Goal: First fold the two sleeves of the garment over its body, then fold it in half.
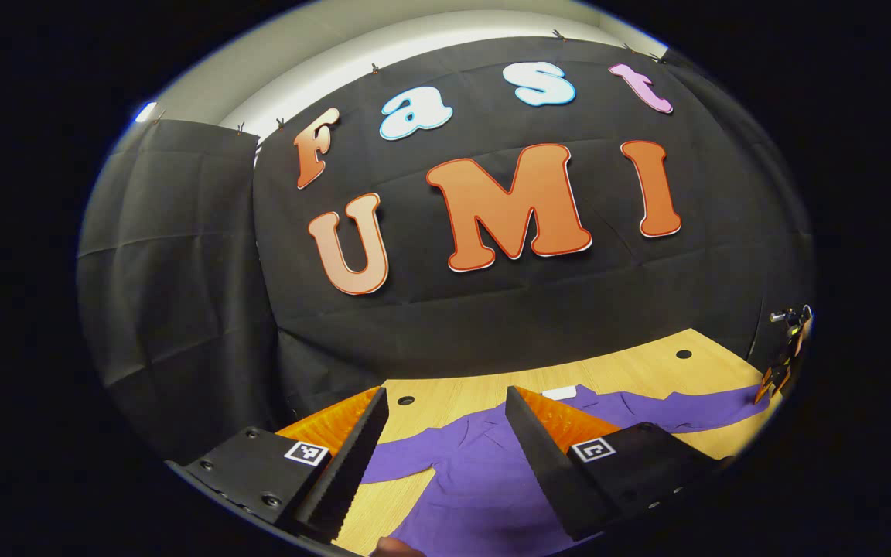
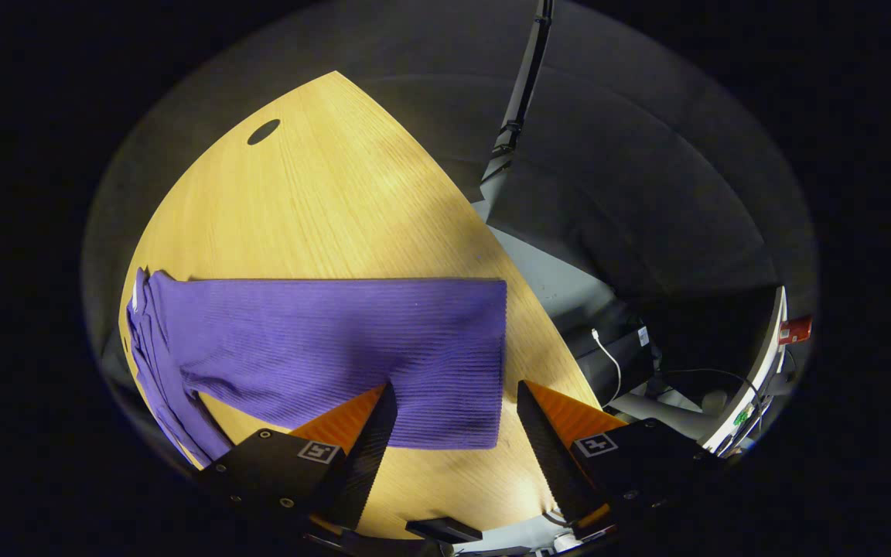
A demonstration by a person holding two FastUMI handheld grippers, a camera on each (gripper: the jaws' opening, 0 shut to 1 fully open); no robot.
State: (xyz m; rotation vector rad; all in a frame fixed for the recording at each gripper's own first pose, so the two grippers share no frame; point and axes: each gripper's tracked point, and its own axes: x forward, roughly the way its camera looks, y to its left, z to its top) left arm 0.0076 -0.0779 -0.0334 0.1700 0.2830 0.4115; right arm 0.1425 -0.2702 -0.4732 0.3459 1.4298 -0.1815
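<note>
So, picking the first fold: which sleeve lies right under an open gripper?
The sleeve stretched flat across the table beneath the right gripper; the other sleeve lies beside the left gripper.

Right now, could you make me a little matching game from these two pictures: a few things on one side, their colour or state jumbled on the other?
Things:
1. garment
2. table
3. left gripper
4. small tag

Descriptions:
A. pale wood with dark round holes
B. white, at the collar
C. purple, spread flat with a sleeve stretched out
D. open, hovering over the cloth

Pairs: 1-C, 2-A, 3-D, 4-B
</note>
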